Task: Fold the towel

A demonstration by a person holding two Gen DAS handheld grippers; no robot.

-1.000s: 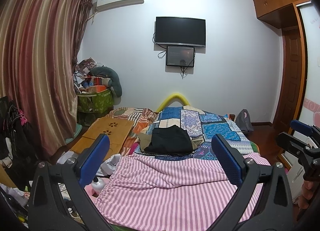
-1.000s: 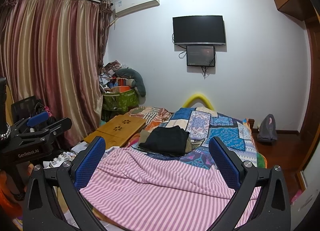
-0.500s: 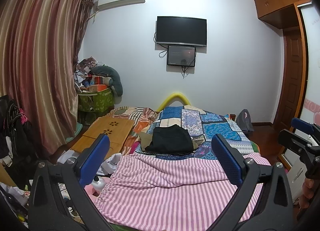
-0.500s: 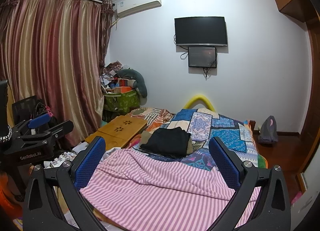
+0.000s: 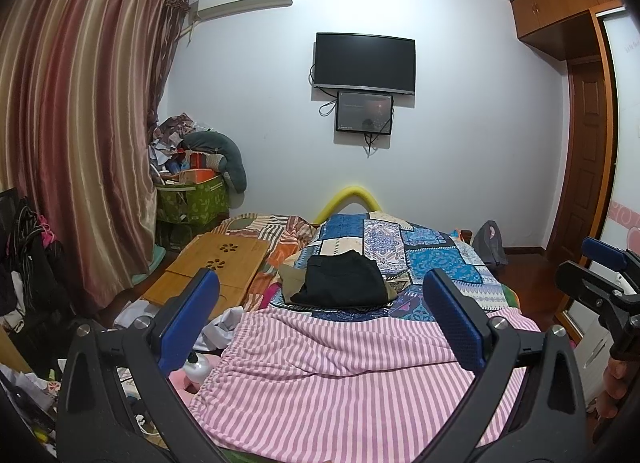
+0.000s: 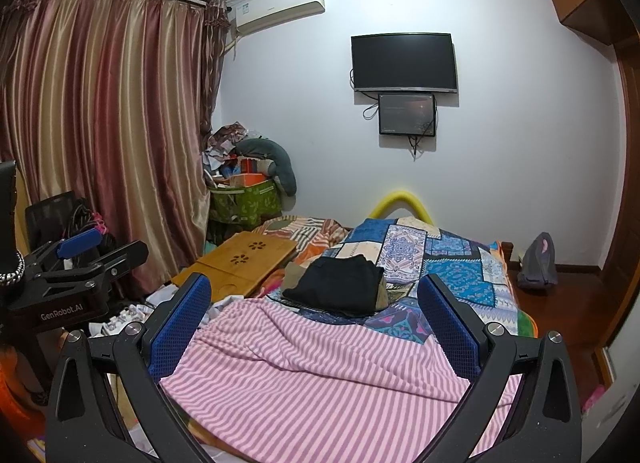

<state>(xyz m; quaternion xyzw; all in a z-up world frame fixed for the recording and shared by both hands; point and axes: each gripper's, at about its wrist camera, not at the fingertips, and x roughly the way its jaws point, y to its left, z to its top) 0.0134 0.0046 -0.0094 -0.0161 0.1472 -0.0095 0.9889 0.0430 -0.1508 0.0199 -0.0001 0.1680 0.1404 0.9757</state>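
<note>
Pink-and-white striped towel spread on the bed, both grippers held above its near end with nothing in them.

The bed (image 5: 436, 259), under a blue patchwork cover, is the landmark. The towel (image 5: 340, 383) lies rumpled across the bed's near end. Just beyond the towel sits a folded black garment (image 5: 344, 279), and a wooden lap table (image 5: 216, 267) lies off the bed's left side. The left gripper (image 5: 320, 319) and the right gripper (image 6: 316, 323) both have their blue-padded jaws spread wide, clear of the towel.
</note>
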